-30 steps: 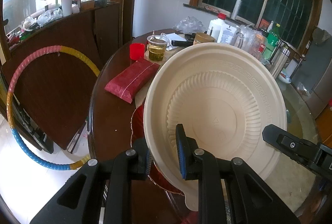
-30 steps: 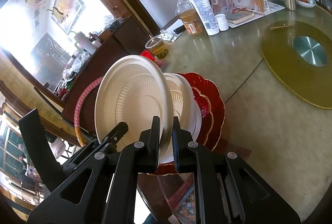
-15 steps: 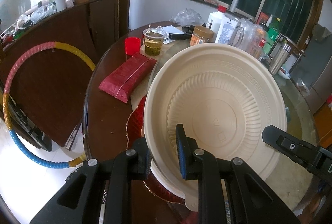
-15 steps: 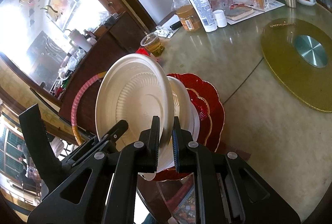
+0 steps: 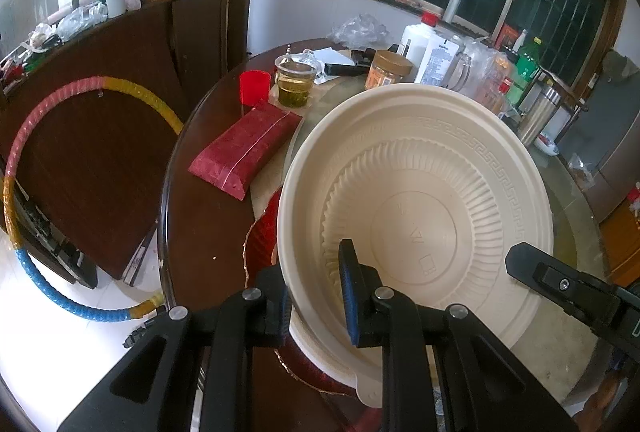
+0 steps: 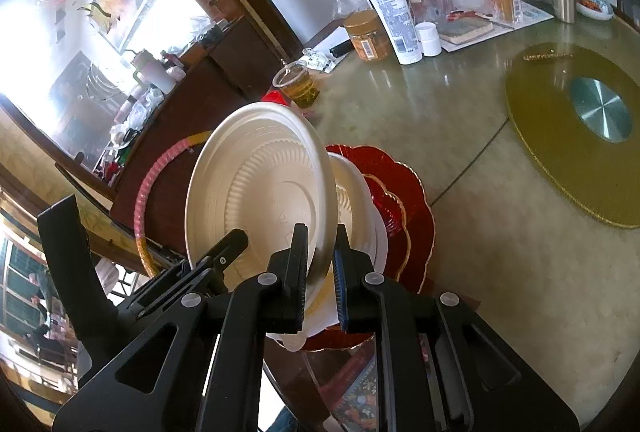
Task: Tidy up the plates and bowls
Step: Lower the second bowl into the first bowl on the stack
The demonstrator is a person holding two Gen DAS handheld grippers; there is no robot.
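Observation:
A cream plastic plate [image 5: 416,208] stands tilted on edge over a stack at the table's near edge. My left gripper [image 5: 314,292] is shut on its lower rim, one finger behind it and the blue pad inside it. In the right wrist view the same plate [image 6: 260,192] has its rim between the fingers of my right gripper [image 6: 320,264]. Those jaws are opening, and a thin gap shows at the blue pad. Beneath sits another cream bowl [image 6: 356,208] on red plates [image 6: 400,192] with gold edges.
A red packet [image 5: 248,148], a red cup [image 5: 255,86] and a cup of yellow liquid [image 5: 296,84] lie behind the stack. Jars and bottles [image 6: 388,12] crowd the far side. A gold turntable [image 6: 576,136] is to the right. A coloured hoop [image 5: 24,168] leans on the cabinet.
The right gripper's jaws have parted slightly around the plate's rim. The plate and the left gripper have hardly moved.

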